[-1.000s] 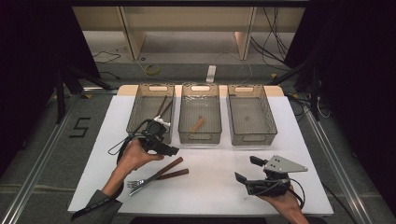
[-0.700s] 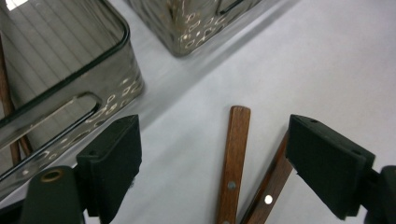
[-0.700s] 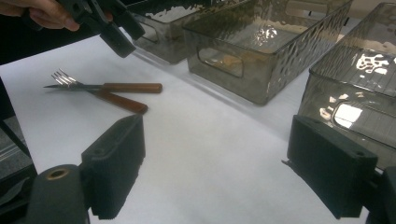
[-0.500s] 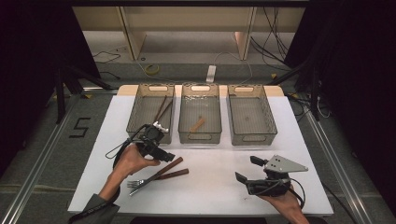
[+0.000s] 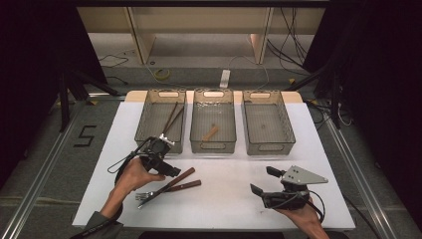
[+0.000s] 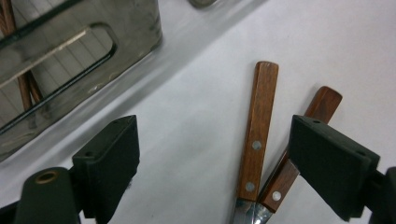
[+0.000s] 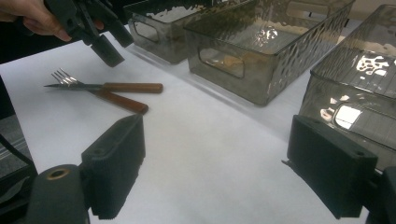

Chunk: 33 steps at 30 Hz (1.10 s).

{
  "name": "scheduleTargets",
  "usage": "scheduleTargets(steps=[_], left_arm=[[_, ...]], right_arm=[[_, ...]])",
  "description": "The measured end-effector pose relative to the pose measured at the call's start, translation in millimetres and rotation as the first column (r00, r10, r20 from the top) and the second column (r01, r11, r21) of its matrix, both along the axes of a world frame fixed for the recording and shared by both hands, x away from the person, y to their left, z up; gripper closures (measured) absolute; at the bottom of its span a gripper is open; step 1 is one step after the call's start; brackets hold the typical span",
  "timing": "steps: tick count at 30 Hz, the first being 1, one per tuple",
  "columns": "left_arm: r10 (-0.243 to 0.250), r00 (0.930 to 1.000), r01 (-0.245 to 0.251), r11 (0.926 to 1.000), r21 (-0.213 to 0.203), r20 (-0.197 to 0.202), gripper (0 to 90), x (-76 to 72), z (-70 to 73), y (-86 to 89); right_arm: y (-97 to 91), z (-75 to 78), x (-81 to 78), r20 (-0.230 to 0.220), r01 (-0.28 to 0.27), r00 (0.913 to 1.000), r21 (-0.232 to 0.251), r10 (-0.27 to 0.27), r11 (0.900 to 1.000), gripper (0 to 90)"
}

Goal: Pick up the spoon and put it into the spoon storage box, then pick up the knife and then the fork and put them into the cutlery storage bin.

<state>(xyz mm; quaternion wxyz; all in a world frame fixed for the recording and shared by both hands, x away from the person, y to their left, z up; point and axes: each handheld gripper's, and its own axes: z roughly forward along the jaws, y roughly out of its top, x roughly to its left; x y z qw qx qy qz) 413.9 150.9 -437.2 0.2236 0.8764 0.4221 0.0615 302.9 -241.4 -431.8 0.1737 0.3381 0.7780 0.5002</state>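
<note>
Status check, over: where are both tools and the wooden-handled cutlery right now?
Left tool open, poised over the two wooden-handled utensils, no grip. Right tool open, holding nothing, apart from them. Utensils crossed on the white table, nothing blocking.

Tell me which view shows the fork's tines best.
The right gripper view: the fork tines lie sharp and unobstructed on the table. The high view shows them small. The left gripper view shows the two wooden handles, not the tines.

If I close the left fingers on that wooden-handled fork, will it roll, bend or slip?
The fork probably stays stiff, being metal with a riveted wooden handle. The flat-sided handle is unlikely to roll. It lies crossed with the other utensil, so lifting it may drag that along. The open left gripper straddles one handle; the other sits by a finger.
</note>
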Motion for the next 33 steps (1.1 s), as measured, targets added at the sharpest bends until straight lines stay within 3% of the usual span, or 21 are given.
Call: scheduleTargets(steps=[6,11,18,33], left_arm=[[0.000,0.9999,0.001,0.9991,0.043,-0.016,17.6,-0.8,-3.3,2.3],[0.003,0.9993,-0.001,0.9991,0.041,-0.038,21.6,-0.5,-3.9,3.4],[-0.029,0.9961,0.034,0.9978,0.058,-0.083,28.6,-2.8,-8.6,-0.3],[-0.102,0.9869,0.114,0.9889,0.096,-0.125,46.2,-7.6,-20.7,-14.5]], right_arm=[[2.1,0.9,-1.5,0.006,-0.005,1.0000,-0.005,0.005,1.0000,20.0],[1.7,-0.3,-0.1,0.002,-0.005,1.0000,-0.007,0.005,1.0000,20.0],[3.7,0.3,-1.5,0.004,-0.019,0.9998,-0.018,0.019,0.9997,20.0],[4.7,0.2,-1.9,0.006,-0.024,0.9997,-0.028,0.024,0.9993,20.0]])
